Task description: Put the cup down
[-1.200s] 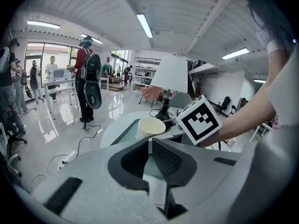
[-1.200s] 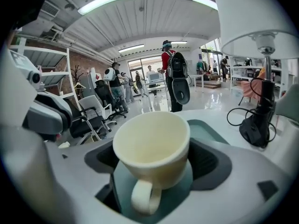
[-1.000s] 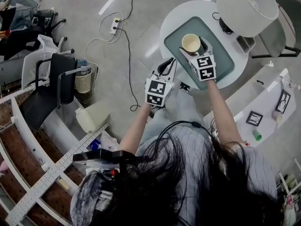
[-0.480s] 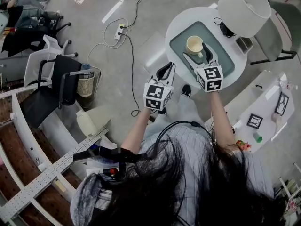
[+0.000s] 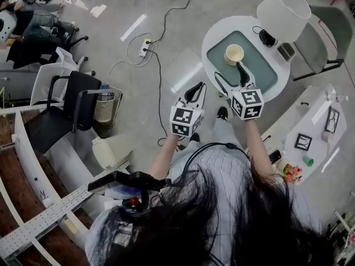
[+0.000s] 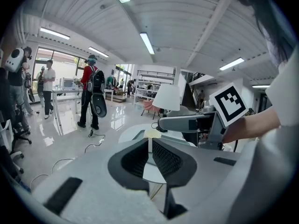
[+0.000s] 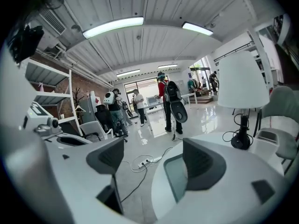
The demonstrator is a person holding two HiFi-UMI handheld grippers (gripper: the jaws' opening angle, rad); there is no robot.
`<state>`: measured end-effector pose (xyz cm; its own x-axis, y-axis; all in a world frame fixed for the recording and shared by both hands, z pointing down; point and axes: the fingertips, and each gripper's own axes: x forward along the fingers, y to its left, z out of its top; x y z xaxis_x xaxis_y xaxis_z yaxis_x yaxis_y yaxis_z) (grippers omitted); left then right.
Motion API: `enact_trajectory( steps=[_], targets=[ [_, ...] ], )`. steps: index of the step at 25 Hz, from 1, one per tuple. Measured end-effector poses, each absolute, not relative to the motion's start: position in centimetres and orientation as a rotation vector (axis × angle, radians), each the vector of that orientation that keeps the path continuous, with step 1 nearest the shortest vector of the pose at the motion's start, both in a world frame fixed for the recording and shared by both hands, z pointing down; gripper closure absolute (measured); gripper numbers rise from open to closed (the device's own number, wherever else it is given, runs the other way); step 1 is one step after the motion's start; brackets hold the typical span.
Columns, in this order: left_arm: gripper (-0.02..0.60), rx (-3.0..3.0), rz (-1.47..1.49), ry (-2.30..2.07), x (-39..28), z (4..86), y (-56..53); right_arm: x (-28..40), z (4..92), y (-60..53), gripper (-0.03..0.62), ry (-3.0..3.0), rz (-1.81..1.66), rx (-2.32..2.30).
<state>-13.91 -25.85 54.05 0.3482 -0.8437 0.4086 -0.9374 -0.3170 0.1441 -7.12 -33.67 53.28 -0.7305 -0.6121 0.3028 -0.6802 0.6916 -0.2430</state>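
Cup (image 5: 234,54): plain cream. 
Table mat (image 5: 265,75): muted grey-green, on a white round table (image 5: 212,39). 
Lampshade (image 5: 283,7): white; lamp base (image 5: 267,36): black. 
Left gripper (image 5: 196,88) and right gripper (image 5: 228,72): pale grey shells, dark grey cross-hatched pads, cubes with black-on-white square markers. 
Floor (image 5: 111,26): grey. 
Office chair (image 5: 66,101): black.

The cup (image 5: 234,54) stands on the mat (image 5: 260,65) atop the round table (image 5: 217,29), the lamp (image 5: 283,7) behind to its right. The right gripper (image 5: 227,70) sits just before the cup, apart from it. The left gripper (image 5: 193,92) is off the table's left side, over the floor.
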Motion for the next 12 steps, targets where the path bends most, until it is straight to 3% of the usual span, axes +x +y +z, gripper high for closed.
enact_trajectory(
  steps=[5,9,12],
  targets=[
    [0.545,2.289,0.362,-1.561,-15.3,53.2,-23.5,-8.2,51.7,-30.4,0.205,-2.726,0.528,1.082],
    [0.545,2.307,0.359,-1.558,-16.6,52.9,-20.7,-8.3,50.5,-27.5,0.342,-2.761,0.577,1.162],
    [0.545,2.311,0.36,-1.568,-17.5,52.9,-18.0,-8.8,50.3,-24.9,0.375,-2.774,0.6,1.181]
  ],
)
